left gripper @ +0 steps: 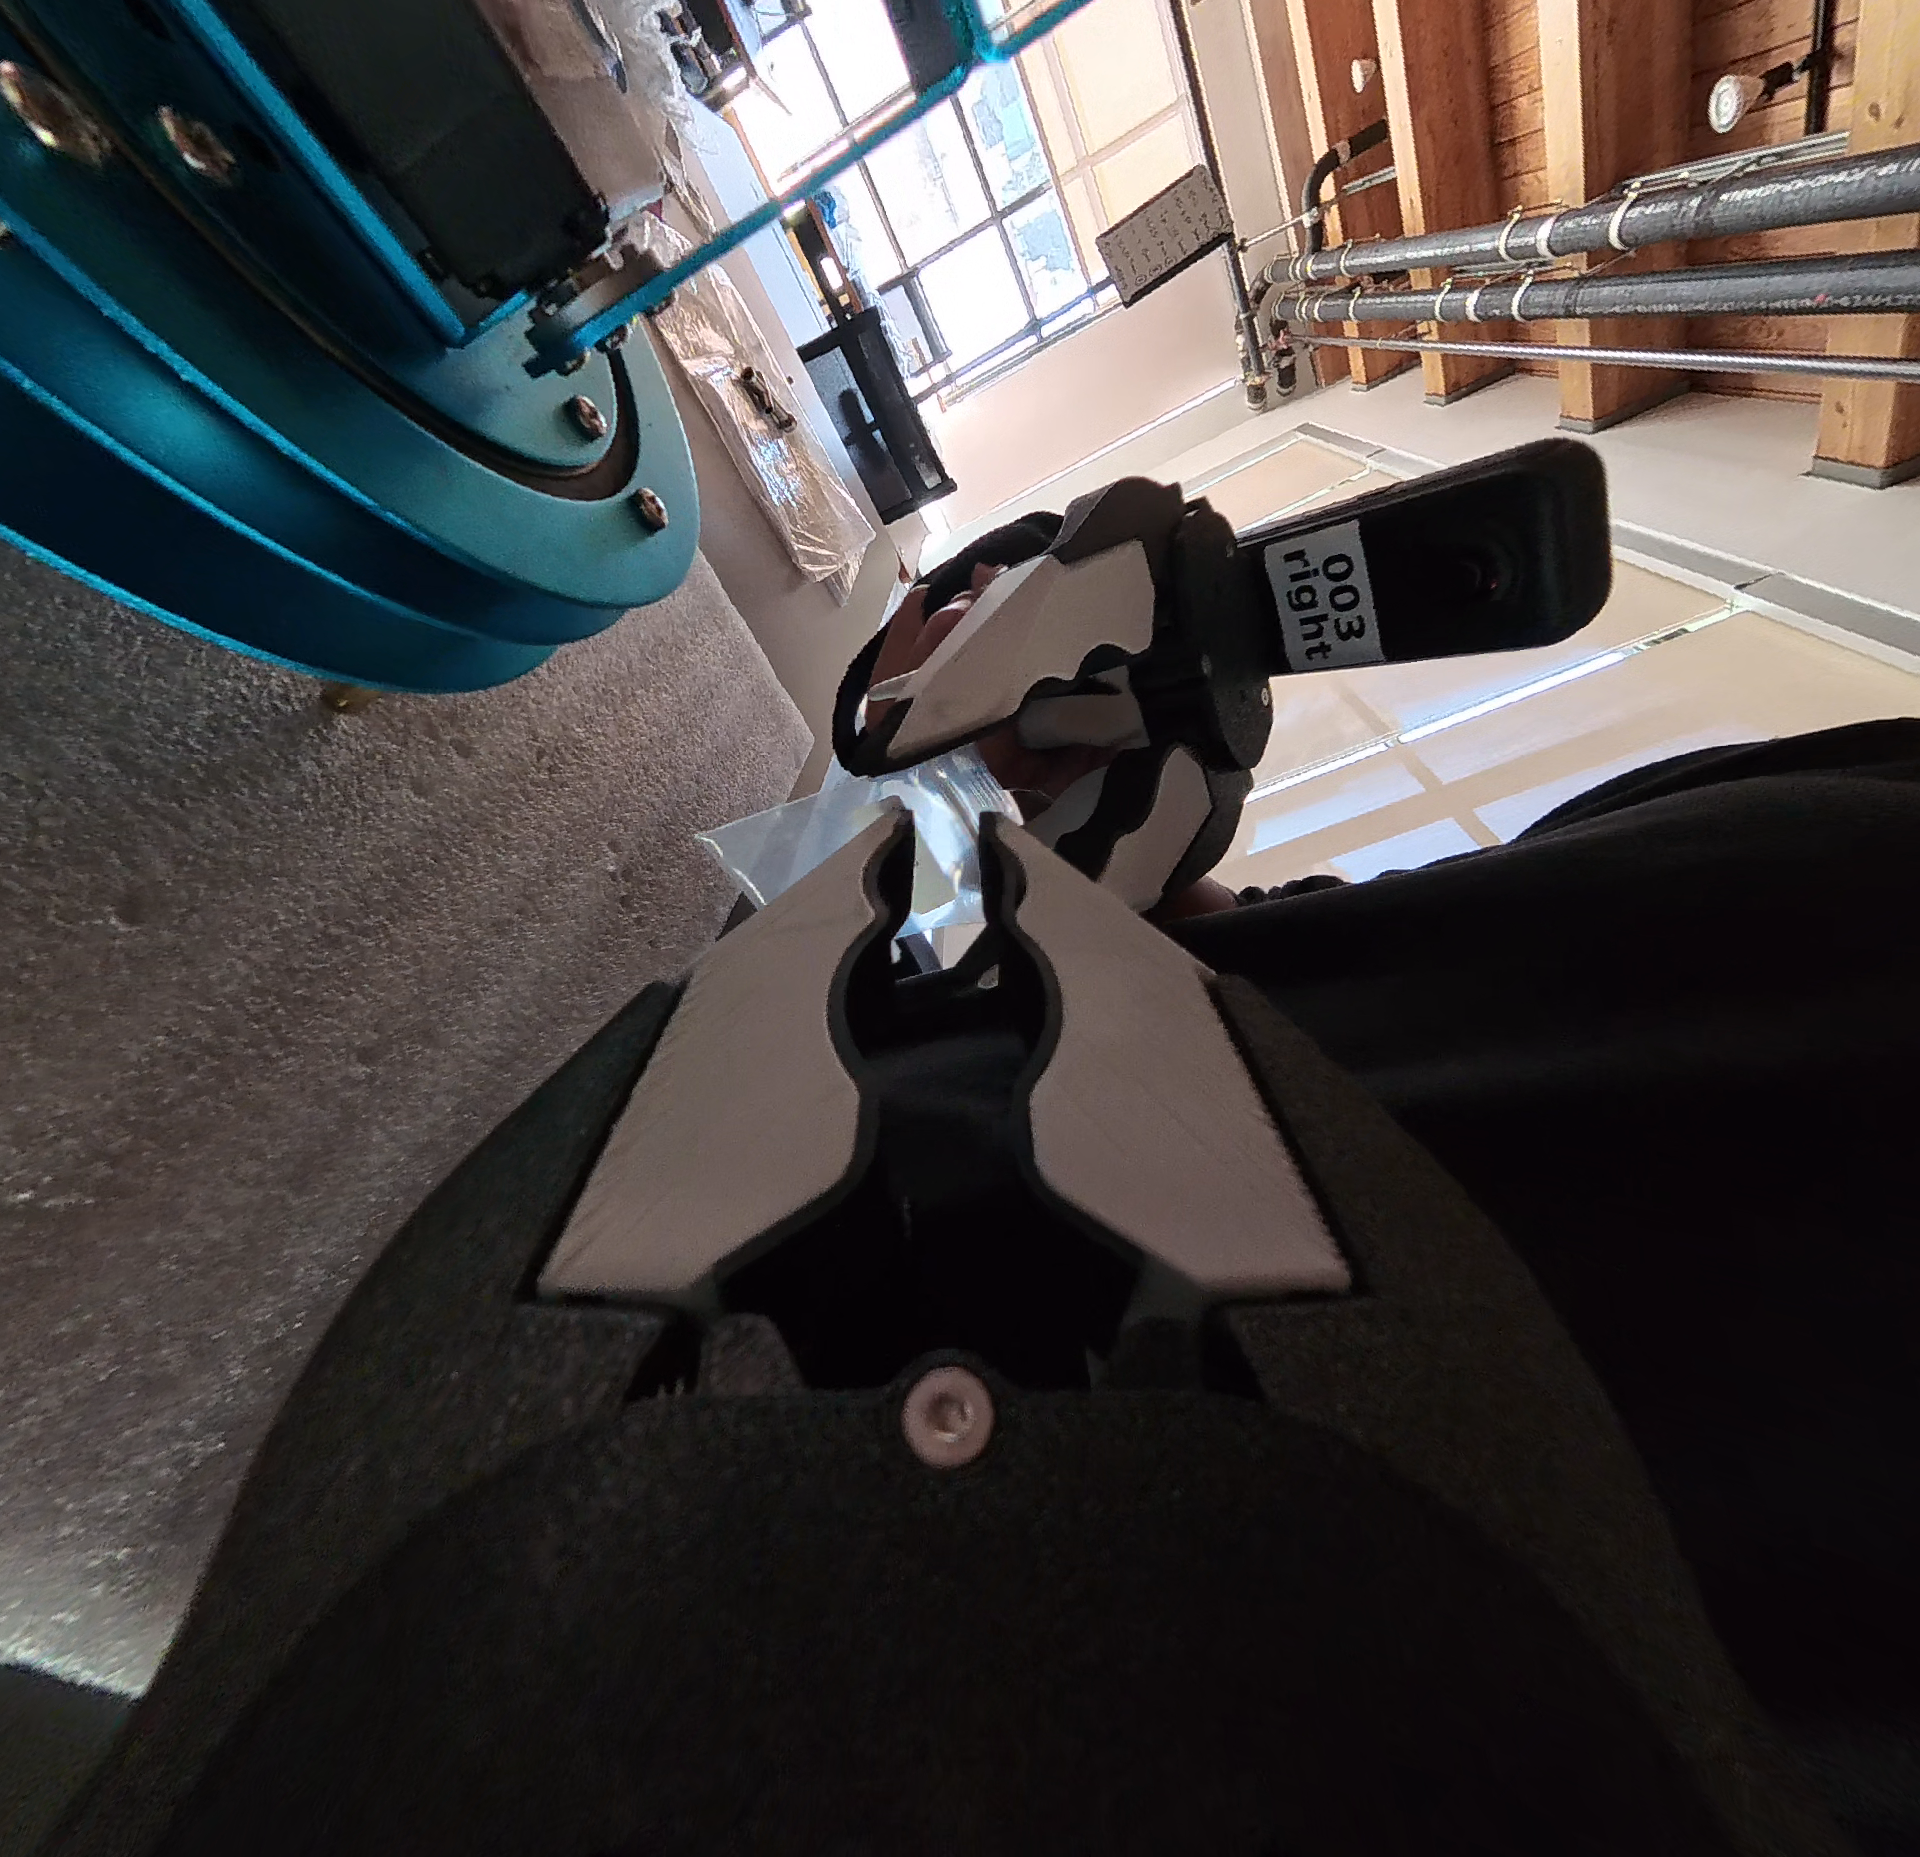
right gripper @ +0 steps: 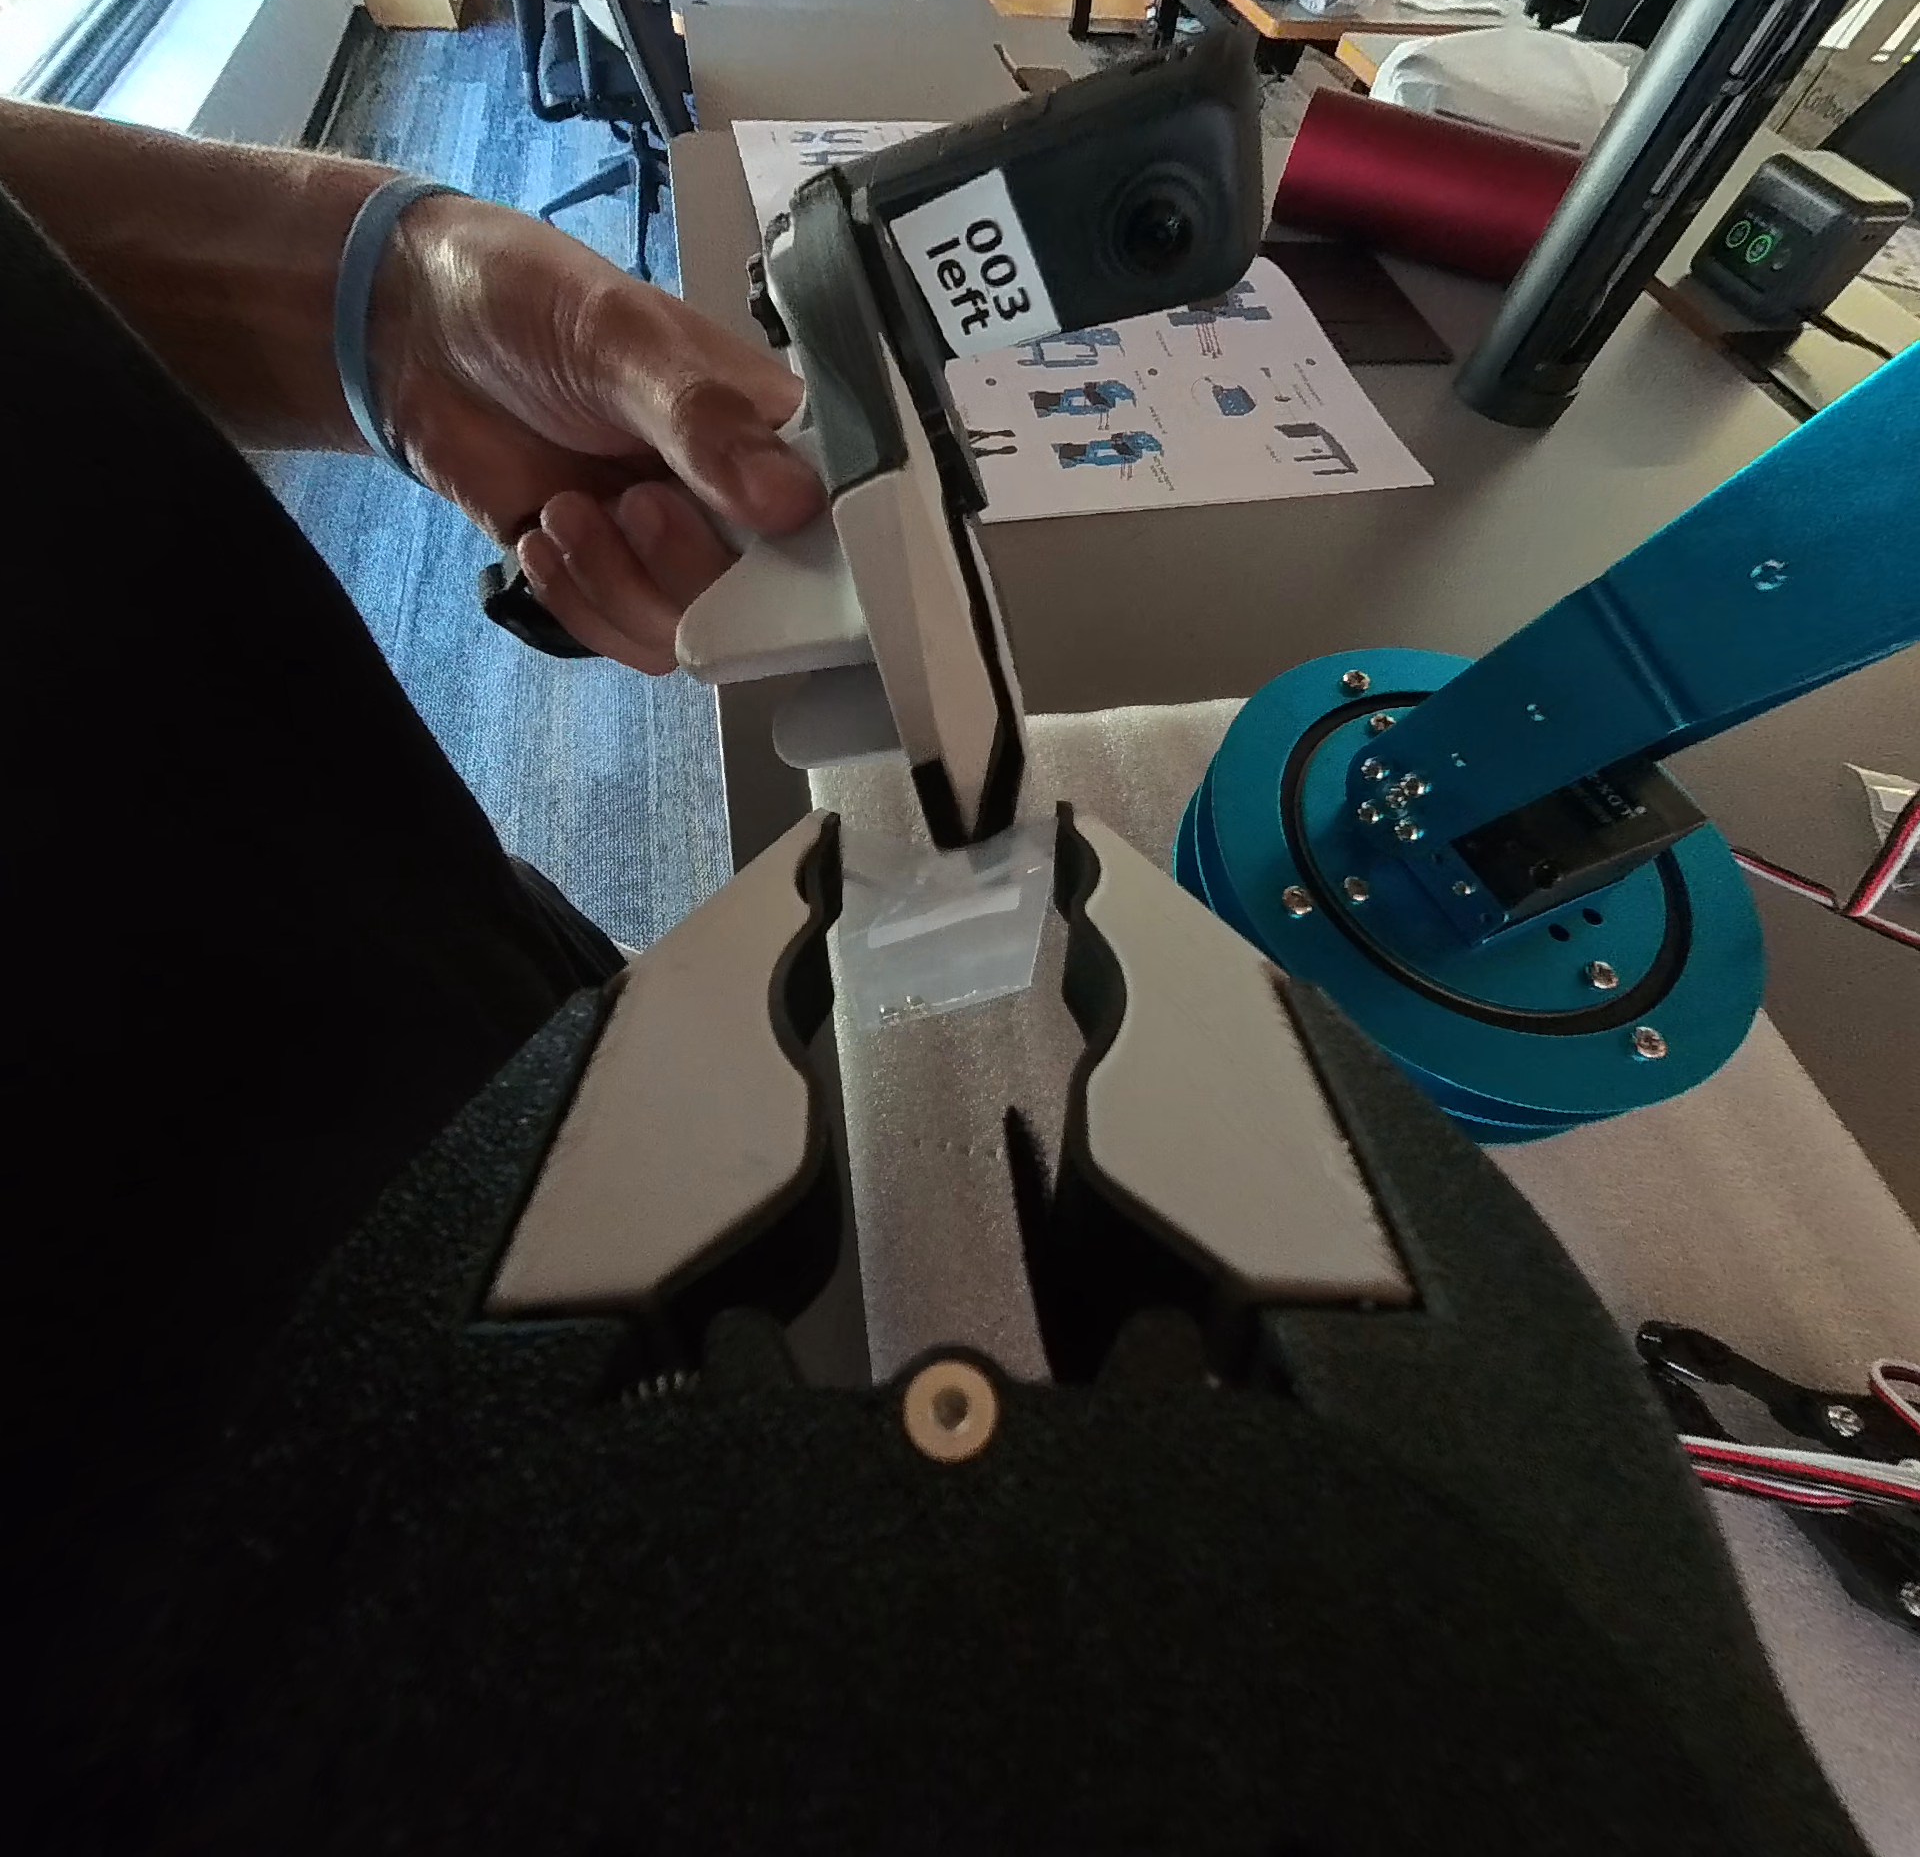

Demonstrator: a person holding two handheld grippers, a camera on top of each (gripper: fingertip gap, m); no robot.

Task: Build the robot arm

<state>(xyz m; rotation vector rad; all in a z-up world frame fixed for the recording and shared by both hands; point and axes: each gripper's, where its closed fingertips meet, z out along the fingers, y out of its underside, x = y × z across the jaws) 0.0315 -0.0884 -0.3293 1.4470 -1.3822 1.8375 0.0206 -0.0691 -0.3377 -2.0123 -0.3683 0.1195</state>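
Left claw (right gripper: 961, 831) pinched on clear bag (right gripper: 935, 934) between parted right claw (right gripper: 948, 831) fingers

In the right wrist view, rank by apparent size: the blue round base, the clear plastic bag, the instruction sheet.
1. blue round base
2. instruction sheet, partly hidden behind the left claw, so unsure
3. clear plastic bag, pinched by the left claw, smallest

You are working at a grey table (right gripper: 1091, 602) in an office where blue carpet (right gripper: 582, 664) is covering the floor and black office chairs (right gripper: 592, 72) are standing behind. Daylight is pouring through a gridded window (left gripper: 935, 238). Timber beams (left gripper: 1621, 176) and grey pipes (left gripper: 1621, 238) are running along the ceiling.
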